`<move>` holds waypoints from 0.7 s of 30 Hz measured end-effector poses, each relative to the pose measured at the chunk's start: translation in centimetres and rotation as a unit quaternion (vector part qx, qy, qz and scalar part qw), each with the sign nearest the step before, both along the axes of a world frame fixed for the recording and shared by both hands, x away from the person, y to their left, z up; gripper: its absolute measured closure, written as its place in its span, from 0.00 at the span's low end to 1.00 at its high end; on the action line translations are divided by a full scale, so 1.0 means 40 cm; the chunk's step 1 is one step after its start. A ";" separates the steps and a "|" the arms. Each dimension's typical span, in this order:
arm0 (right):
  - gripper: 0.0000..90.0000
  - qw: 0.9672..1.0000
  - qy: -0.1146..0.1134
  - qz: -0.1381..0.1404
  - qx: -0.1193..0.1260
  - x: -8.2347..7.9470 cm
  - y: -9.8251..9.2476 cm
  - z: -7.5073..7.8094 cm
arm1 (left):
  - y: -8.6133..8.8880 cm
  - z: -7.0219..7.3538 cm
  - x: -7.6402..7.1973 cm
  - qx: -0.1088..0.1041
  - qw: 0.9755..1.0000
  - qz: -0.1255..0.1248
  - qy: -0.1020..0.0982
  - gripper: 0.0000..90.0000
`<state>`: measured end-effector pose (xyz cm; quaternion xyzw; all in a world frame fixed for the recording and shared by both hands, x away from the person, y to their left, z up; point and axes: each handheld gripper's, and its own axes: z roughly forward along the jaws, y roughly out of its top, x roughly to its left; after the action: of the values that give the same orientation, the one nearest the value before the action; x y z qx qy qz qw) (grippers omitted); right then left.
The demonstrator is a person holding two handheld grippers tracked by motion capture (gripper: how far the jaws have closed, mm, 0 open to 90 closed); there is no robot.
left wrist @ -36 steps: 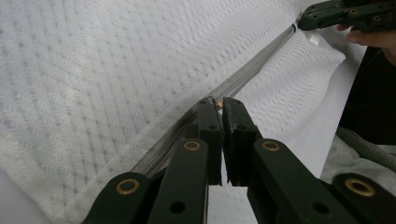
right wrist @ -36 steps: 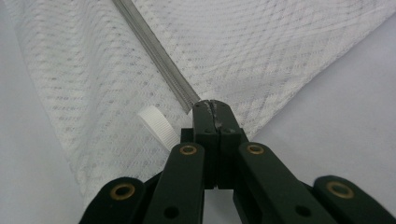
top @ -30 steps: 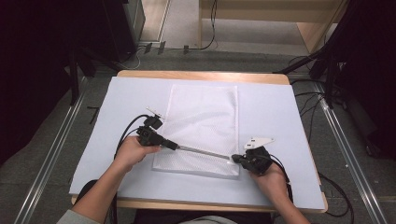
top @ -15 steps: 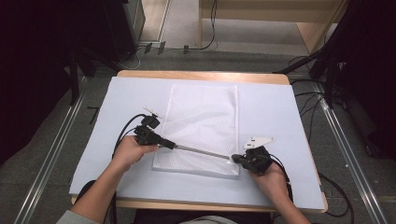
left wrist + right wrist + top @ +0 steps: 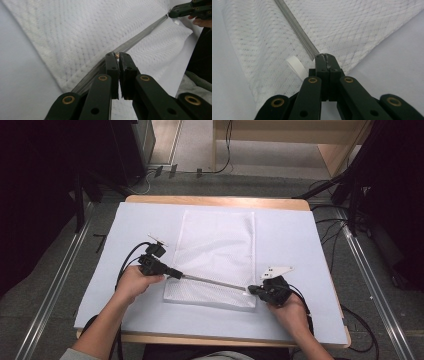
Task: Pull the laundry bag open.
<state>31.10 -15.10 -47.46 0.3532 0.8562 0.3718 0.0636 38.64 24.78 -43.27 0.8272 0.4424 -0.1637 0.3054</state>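
A white mesh bag [image 5: 217, 247] lies flat on the table, its grey zipper [image 5: 215, 283] lifted along the near edge. My left gripper [image 5: 179, 274] is shut on the small brass zipper pull [image 5: 117, 56] at the zipper's left part. My right gripper [image 5: 251, 290] is shut on the zipper's right end [image 5: 317, 53], beside a white ribbon loop [image 5: 295, 66]. The zipper [image 5: 140, 37] runs taut between the two grippers, and in the left gripper view the right gripper [image 5: 186, 10] shows at its far end. In the right gripper view the mesh bag [image 5: 352, 27] spreads out behind the jaws.
A white cover [image 5: 295, 235] spreads over the wooden table [image 5: 215, 200]. Black cables trail from both grippers across the cover and off the near edge. Metal rails [image 5: 55, 285] run on the floor at both sides of the table.
My left gripper has shifted slightly to the left along the zipper line. The right gripper has stayed where it was.
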 end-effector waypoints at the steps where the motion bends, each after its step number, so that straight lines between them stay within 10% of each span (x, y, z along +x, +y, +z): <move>1: 1.00 1.000 0.000 0.001 -0.001 0.000 0.000 0.000 | 0.008 -0.001 0.001 -0.005 1.000 0.002 0.003 0.98; 21: 1.00 1.000 0.006 0.001 -0.002 0.004 0.000 0.002 | 0.104 -0.004 -0.005 0.034 0.998 0.051 -0.010 0.98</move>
<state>31.25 -15.09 -47.37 0.3539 0.8579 0.3678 0.0591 38.45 28.92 -43.44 0.8150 0.4865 -0.1243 0.2891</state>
